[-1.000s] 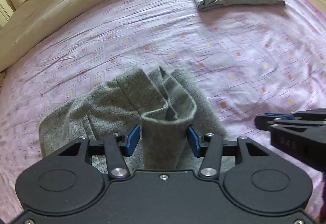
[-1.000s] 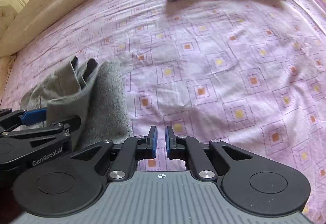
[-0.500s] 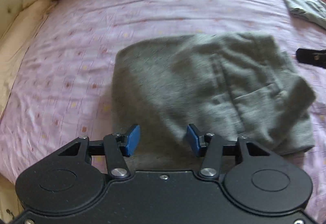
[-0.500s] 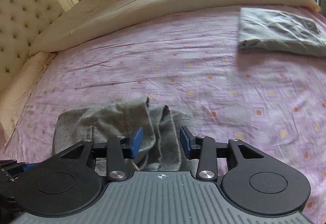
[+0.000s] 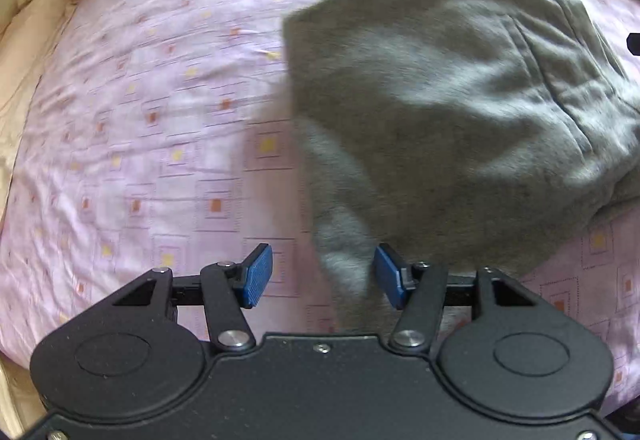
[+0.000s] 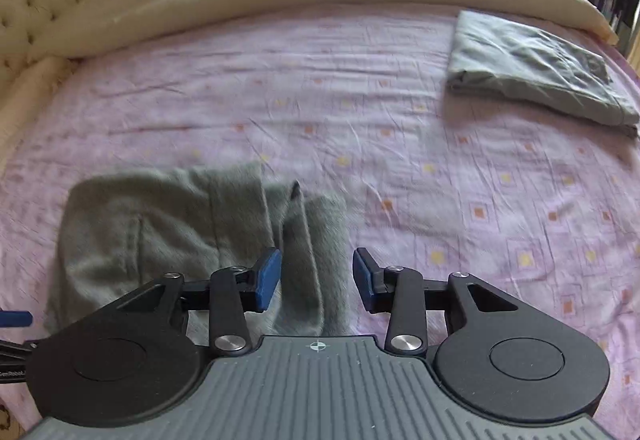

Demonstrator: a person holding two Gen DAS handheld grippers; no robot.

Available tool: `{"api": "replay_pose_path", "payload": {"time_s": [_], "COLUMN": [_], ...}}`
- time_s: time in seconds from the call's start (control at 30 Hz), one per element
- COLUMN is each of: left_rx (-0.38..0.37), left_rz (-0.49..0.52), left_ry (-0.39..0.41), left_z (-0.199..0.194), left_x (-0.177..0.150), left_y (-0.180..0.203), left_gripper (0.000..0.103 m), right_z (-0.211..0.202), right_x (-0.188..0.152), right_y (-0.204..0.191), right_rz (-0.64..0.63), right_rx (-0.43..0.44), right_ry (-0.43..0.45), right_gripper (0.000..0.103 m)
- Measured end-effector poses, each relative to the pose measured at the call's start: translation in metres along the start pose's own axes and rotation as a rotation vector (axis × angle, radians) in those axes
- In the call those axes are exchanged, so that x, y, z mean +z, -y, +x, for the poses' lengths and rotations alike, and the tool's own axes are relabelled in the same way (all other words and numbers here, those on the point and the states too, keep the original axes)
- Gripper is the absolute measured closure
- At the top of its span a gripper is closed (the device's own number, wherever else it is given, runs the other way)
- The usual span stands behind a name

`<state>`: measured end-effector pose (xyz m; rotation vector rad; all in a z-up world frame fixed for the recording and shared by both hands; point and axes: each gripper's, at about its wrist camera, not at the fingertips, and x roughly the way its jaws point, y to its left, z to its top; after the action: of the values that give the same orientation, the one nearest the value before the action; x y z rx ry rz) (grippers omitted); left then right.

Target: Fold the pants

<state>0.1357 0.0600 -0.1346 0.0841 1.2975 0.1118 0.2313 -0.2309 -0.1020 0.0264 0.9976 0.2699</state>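
My left gripper [image 5: 323, 276] and right gripper [image 6: 317, 276], jaws apart, straddle the pants [image 6: 168, 224] near the bed's [image 6: 360, 111] front edge; next, I'd pinch and fold

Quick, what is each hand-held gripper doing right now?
Left hand-held gripper: open, grey pants between its fingers, not clamped.
Right hand-held gripper: open, same.

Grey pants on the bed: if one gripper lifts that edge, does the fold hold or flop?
Likely flops: the grey pants lie in soft, rumpled layers with drooping edges. The fuzzy knit probably grips the fingers of the open right gripper well. The purple sheet is already wrinkled, so dragging may bunch it.
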Motion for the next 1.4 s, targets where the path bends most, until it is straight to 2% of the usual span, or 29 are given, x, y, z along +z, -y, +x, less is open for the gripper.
{"api": "replay_pose_path", "payload": {"time_s": [0.03, 0.1, 0.23, 0.37, 0.4, 0.43, 0.47, 0.57, 0.67, 0.73, 0.83, 0.9, 0.97, 1.0, 1.07, 1.13, 1.2, 1.27, 1.4], "left_rx": [0.001, 0.006, 0.007, 0.021, 0.023, 0.024, 0.025, 0.025, 0.008, -0.012, -0.030, -0.050, -0.045, -0.047, -0.069, -0.079, -0.071, -0.056, 0.011], "left_rz": [-0.022, -0.069, -0.154, -0.192, -0.198, -0.203, -0.206, -0.207, -0.192, -0.178, -0.144, -0.123, -0.091, -0.077, -0.061, -0.039, -0.016, 0.004, 0.005], "left_ry": [0.002, -0.005, -0.019, -0.015, -0.017, -0.019, -0.020, -0.022, -0.003, 0.021, 0.057, 0.067, 0.084, 0.101, 0.123, 0.138, 0.151, 0.148, 0.057], "left_z": [-0.001, -0.003, -0.005, -0.011, -0.010, -0.009, -0.008, -0.007, -0.011, -0.017, -0.021, -0.020, -0.022, -0.024, -0.025, -0.024, -0.016, -0.003, 0.040], "left_x": [0.000, 0.001, 0.002, -0.001, 0.000, 0.000, 0.000, 0.002, 0.007, 0.013, 0.028, 0.039, 0.052, 0.058, 0.071, 0.085, 0.098, 0.114, 0.141], "left_y": [-0.006, -0.017, -0.035, -0.045, -0.047, -0.049, -0.051, -0.054, -0.054, -0.052, -0.044, -0.038, -0.030, -0.025, -0.015, -0.003, 0.012, 0.024, 0.033], "left_gripper": [0.041, 0.042, 0.043, 0.043, 0.043, 0.043, 0.043, 0.043, 0.043, 0.043, 0.043, 0.043, 0.043, 0.043, 0.043, 0.043, 0.043, 0.043, 0.040], "right_z": [0.004, 0.016, 0.048, 0.058, 0.057, 0.056, 0.054, 0.034, 0.001, -0.014, 0.006, 0.030, 0.031, 0.020, -0.004, -0.012, -0.005, 0.012, 0.047], "right_x": [0.004, 0.009, 0.011, 0.012, 0.013, 0.013, 0.012, 0.015, 0.022, 0.024, 0.012, 0.001, 0.002, 0.006, 0.010, 0.013, 0.014, 0.014, 0.022], "right_y": [-0.001, -0.004, -0.009, -0.007, -0.006, -0.006, -0.009, -0.023, -0.023, -0.016, 0.000, 0.011, 0.012, 0.006, -0.010, -0.025, -0.039, -0.052, -0.051], "right_rz": [0.005, 0.014, -0.009, 0.047, 0.064, 0.076, 0.087, 0.065, 0.128, 0.155, 0.187, 0.213, 0.208, 0.206, 0.142, 0.072, -0.001, -0.088, -0.084], "right_rx": [0.029, 0.062, 0.085, 0.096, 0.105, 0.128, 0.145, 0.136, 0.162, 0.147, 0.030, 0.000, -0.027, -0.060, -0.068, -0.035, -0.008, -0.041, -0.100], "right_ry": [0.003, -0.015, -0.091, -0.132, -0.143, -0.152, -0.172, -0.151, -0.108, -0.100, -0.164, -0.224, -0.201, -0.138, -0.004, 0.041, 0.027, 0.011, -0.066], "right_gripper": [0.057, 0.053, 0.051, 0.050, 0.059, 0.080, 0.090, 0.094, 0.095, 0.095, 0.095, 0.092, 0.082, 0.082, 0.081, 0.079, 0.079, 0.079, 0.077]}}
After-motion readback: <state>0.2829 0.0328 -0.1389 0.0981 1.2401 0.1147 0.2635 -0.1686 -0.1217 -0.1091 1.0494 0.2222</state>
